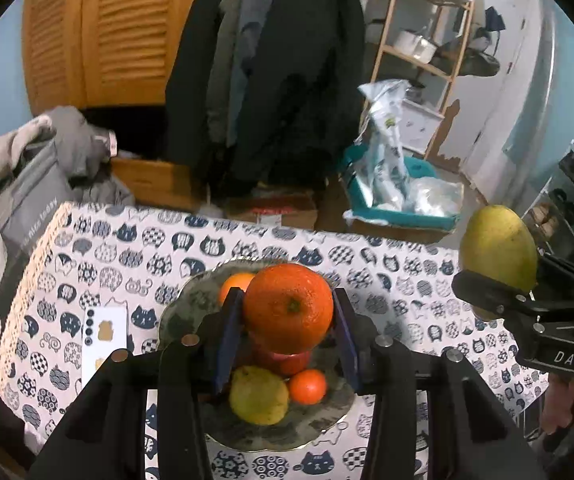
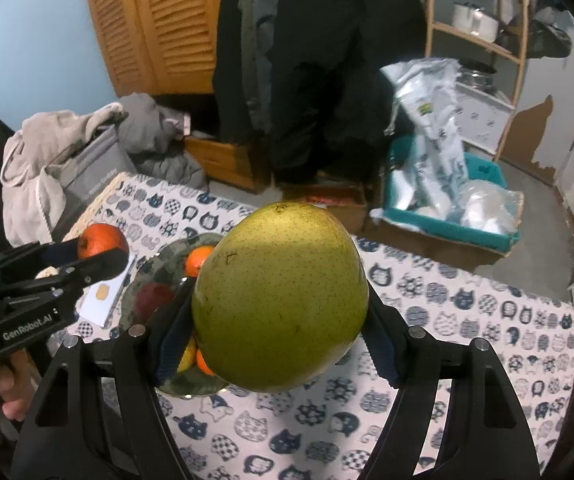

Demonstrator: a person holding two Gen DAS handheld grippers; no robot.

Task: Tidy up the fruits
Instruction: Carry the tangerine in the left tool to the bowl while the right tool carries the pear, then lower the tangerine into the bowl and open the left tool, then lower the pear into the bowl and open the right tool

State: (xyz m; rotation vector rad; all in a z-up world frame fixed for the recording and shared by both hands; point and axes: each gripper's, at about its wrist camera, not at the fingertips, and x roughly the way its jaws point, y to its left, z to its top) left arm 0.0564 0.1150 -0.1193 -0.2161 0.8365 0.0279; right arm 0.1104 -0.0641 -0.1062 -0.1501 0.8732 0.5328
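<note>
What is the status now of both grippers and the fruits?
Left gripper shut on round orange. Right gripper shut on large green pear. Both above dark mottled plate, which holds other fruit. Nothing blocking.

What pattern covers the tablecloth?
Navy and white cat heads on the tablecloth; right wrist view shows it best.

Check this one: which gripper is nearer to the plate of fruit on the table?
Left. The left gripper, clamped on an orange, hangs directly above the plate. The right gripper, holding a green mango, is beside the plate, mostly over bare tablecloth.
</note>
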